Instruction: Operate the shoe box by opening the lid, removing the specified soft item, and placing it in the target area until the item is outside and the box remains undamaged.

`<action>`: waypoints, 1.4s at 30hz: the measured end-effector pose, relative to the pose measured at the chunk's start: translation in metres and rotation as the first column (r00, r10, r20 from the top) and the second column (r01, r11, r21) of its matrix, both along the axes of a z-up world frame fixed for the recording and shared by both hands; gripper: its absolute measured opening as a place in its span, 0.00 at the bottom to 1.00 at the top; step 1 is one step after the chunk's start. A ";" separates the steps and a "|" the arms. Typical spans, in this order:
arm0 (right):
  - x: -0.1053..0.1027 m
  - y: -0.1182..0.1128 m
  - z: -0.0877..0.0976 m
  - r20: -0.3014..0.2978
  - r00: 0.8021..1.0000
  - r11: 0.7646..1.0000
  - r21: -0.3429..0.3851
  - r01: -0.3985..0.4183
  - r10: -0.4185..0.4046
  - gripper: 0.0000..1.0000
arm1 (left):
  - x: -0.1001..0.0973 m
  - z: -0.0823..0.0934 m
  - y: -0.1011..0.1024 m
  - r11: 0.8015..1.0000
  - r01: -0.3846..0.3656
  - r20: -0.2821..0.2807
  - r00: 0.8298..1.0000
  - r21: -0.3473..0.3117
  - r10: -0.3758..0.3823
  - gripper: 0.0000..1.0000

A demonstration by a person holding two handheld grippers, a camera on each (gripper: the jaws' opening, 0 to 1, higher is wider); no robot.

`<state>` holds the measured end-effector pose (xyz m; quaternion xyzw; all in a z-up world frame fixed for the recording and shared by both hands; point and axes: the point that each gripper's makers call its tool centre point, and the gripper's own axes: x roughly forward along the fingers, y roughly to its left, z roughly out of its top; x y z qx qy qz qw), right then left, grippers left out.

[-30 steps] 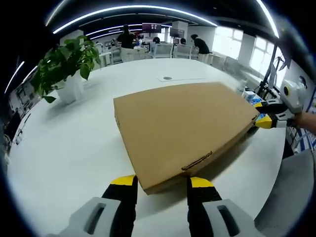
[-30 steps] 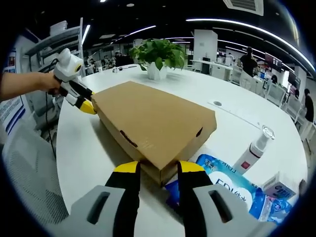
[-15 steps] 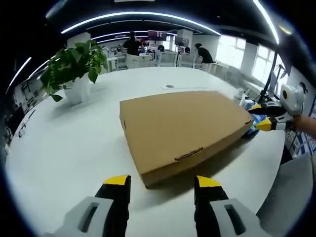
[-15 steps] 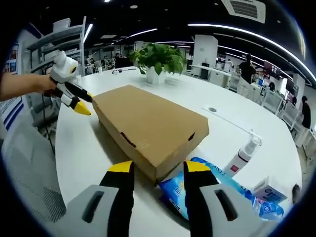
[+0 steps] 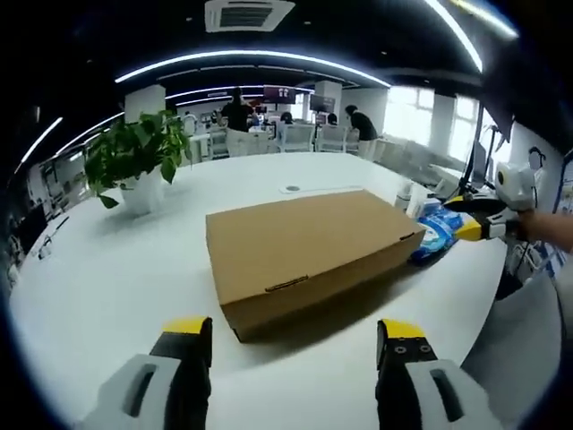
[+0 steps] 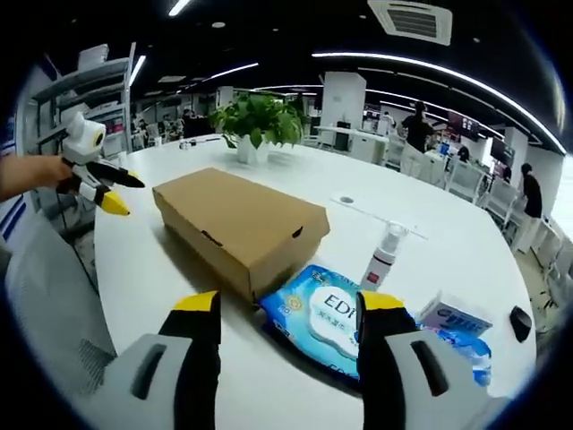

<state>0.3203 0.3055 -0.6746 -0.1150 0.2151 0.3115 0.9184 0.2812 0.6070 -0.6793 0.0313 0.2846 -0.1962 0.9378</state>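
Note:
A closed brown cardboard shoe box lies flat on the round white table, its lid down. My left gripper hangs open a little short of the box's near end, touching nothing. My right gripper is open too, back from the other end, with a blue wipes pack just ahead of it. In the left gripper view the right gripper shows at the far right in a hand. In the right gripper view the left gripper shows at the far left.
A potted green plant stands beyond the box. Beside the wipes pack are a white pump bottle and a small blue-white carton. A grey chair sits by the table edge. People and desks are far behind.
Both grippers have drawn back from the box ends and their jaws have spread wider. The box now lies flat on the table, farther away in both views.

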 end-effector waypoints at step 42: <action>-0.078 -0.073 -0.001 0.031 0.994 0.995 0.016 0.101 -0.102 0.96 | -0.056 0.020 -0.016 1.000 0.024 0.152 0.988 0.006 -0.025 1.00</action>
